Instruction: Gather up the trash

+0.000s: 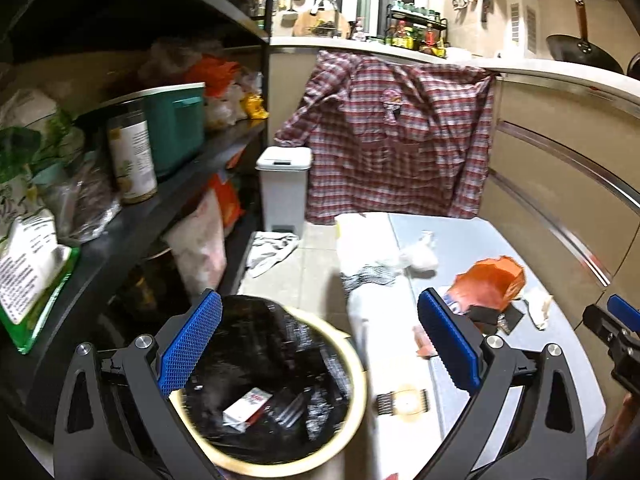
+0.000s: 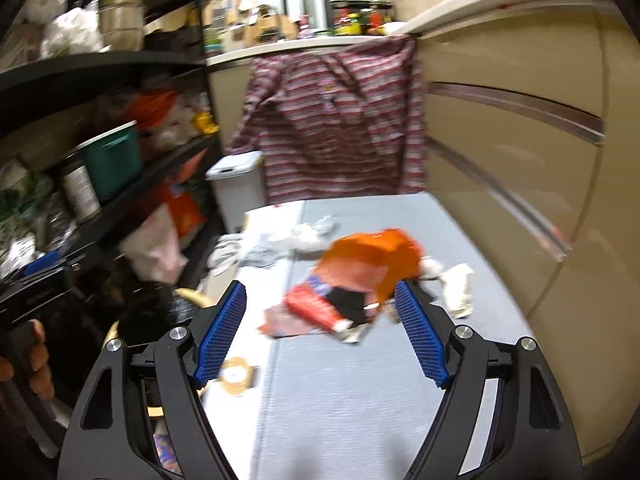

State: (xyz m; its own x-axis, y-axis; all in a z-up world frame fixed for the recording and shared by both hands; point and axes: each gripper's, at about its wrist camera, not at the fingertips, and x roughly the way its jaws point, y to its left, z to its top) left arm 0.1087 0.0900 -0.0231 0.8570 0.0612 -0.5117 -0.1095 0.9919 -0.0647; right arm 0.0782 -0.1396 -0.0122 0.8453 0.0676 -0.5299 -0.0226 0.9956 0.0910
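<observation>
We see the grey mat (image 2: 360, 400) spread on the floor under and ahead of both claws, beside the black shelving (image 1: 132, 224). A plaid shirt (image 1: 396, 136) hangs from the counter well beyond them. The round bin (image 1: 356, 368) with its black liner sits directly below our left claw (image 1: 320, 344), whose blue pads stand wide apart with nothing between them; a small white and red carton (image 1: 250, 406) lies inside the bin. Our right claw (image 2: 320, 336) is also spread wide and empty, its fingers pointing at the litter just ahead: a crumpled orange bag (image 2: 372, 264), touching a red packet (image 2: 316, 308) and black scraps (image 2: 352, 304) beneath it. White crumpled paper (image 2: 456, 284) lies just right of that pile, and a small brown cardboard piece (image 2: 238, 376) sits by the right claw's left finger.
</observation>
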